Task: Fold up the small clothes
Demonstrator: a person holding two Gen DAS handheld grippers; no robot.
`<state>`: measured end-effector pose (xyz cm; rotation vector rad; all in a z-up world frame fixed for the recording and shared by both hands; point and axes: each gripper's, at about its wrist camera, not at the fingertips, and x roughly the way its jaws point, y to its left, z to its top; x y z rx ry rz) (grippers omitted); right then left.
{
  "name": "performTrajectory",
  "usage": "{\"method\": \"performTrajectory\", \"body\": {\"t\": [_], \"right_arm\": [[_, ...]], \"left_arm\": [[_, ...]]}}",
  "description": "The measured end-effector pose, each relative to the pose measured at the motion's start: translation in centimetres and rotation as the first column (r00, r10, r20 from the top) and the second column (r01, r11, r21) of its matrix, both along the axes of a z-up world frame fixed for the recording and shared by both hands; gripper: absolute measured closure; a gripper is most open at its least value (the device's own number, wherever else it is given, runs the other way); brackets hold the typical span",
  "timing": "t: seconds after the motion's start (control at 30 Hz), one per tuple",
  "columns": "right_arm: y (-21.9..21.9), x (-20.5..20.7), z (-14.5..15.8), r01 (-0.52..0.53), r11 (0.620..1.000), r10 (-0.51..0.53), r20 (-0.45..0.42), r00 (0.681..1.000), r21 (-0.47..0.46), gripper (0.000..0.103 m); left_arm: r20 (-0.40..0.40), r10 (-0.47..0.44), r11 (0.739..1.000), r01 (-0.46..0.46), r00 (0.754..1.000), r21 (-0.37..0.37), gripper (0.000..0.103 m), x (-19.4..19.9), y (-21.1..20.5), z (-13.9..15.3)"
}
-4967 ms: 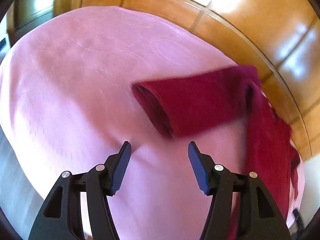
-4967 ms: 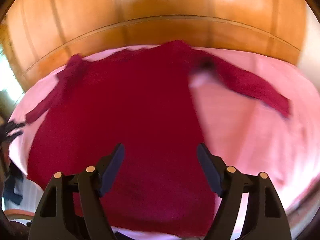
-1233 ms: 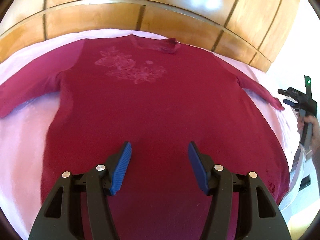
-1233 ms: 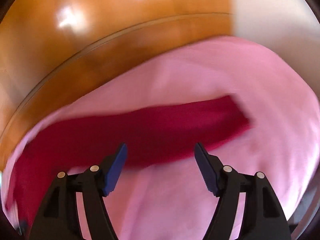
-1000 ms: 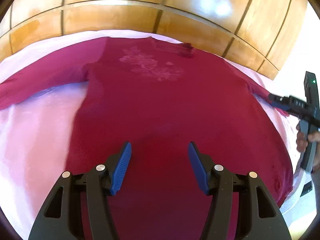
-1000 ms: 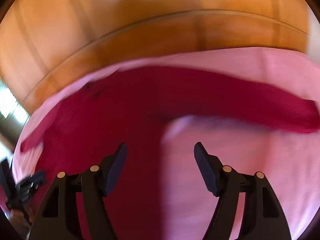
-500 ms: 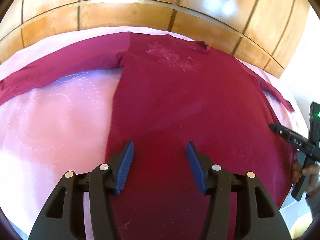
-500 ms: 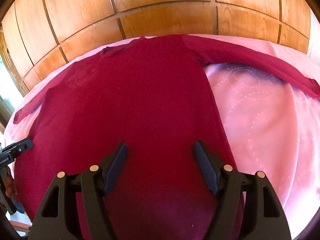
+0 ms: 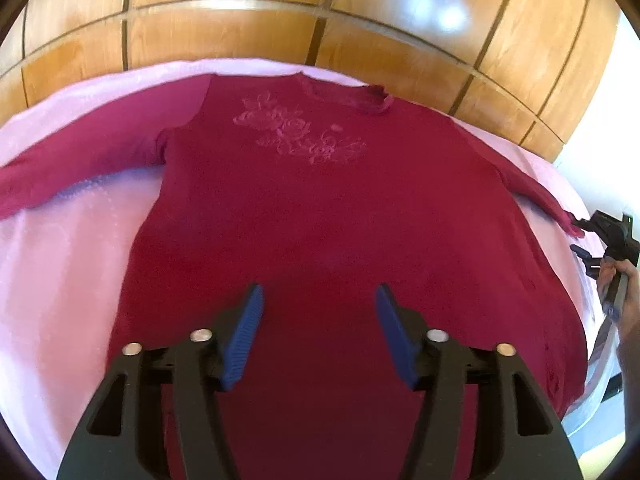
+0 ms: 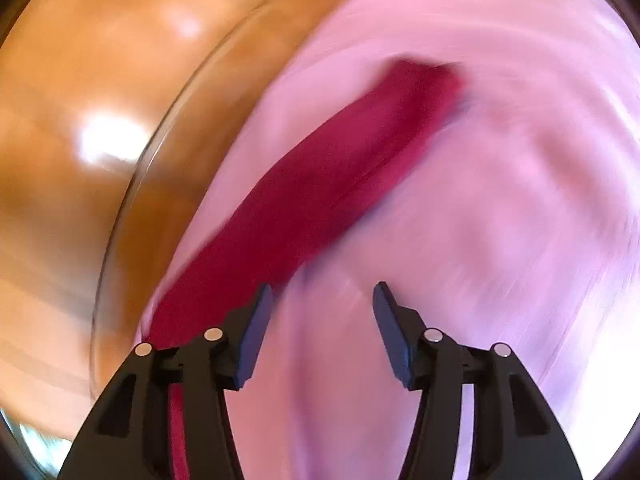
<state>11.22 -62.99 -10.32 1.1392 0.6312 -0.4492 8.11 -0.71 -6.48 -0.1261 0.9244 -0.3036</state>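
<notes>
A dark red long-sleeved shirt (image 9: 320,208) lies spread flat on the pink sheet (image 9: 68,264), with a pale flower print below its neckline and both sleeves out to the sides. My left gripper (image 9: 319,292) hovers over the lower middle of the body. Its jaws are opening and nothing is between them. At the far right my right gripper (image 9: 578,236) sits by the right sleeve's cuff (image 9: 566,222). The right wrist view is blurred. There the sleeve (image 10: 320,192) runs diagonally past the left finger. The right gripper (image 10: 322,320) is closing over bare sheet.
A glossy wood-panelled wall (image 9: 360,24) runs close behind the bed. The bed's right edge drops off near the hand (image 9: 624,300) that holds the right gripper. Bare pink sheet (image 10: 500,220) lies to the right of the sleeve.
The right gripper has swung off the shirt's body to the right sleeve, rolling as it went, and its jaws have narrowed. The left gripper's view has shifted so the shirt sits centred.
</notes>
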Motion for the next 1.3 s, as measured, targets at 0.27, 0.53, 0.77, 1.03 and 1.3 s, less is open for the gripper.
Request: {"method": "performTrajectory", "body": {"t": [0.27, 0.53, 0.77, 1.03, 1.3], "right_arm": [[-3.5, 5.9, 0.5, 0.004, 0.988, -0.033, -0.185, 0.982, -0.156, 0.094], [6.7, 12.6, 10.0, -0.265, 0.908, 0.273, -0.022, 0.962, -0.325, 0.097], [24.8, 19.3, 14.2, -0.569, 0.725, 0.642, 0.082, 0.762, -0.386, 0.097], [43.4, 22.9, 12.0, -0.803, 0.45, 0.881, 0.048, 0.47, -0.392, 0.076], [39.5, 18.9, 12.2, -0.759, 0.535, 0.837, 0.111, 0.536, -0.371, 0.041]], "left_arm": [[-0.004, -0.019, 1.0, 0.019, 1.0, 0.01, 0.037, 0.4, -0.2, 0.1], [-0.023, 0.009, 0.994, -0.011, 1.0, -0.109, 0.038, 1.4, 1.5, 0.7], [-0.011, 0.034, 0.98, -0.036, 0.999, -0.198, 0.037, 2.7, 3.0, 2.2], [-0.001, 0.056, 0.967, -0.054, 0.998, -0.248, 0.038, 4.8, 4.5, 3.1], [0.002, 0.05, 0.971, -0.049, 0.999, -0.234, 0.038, 8.9, 4.6, 3.2]]}}
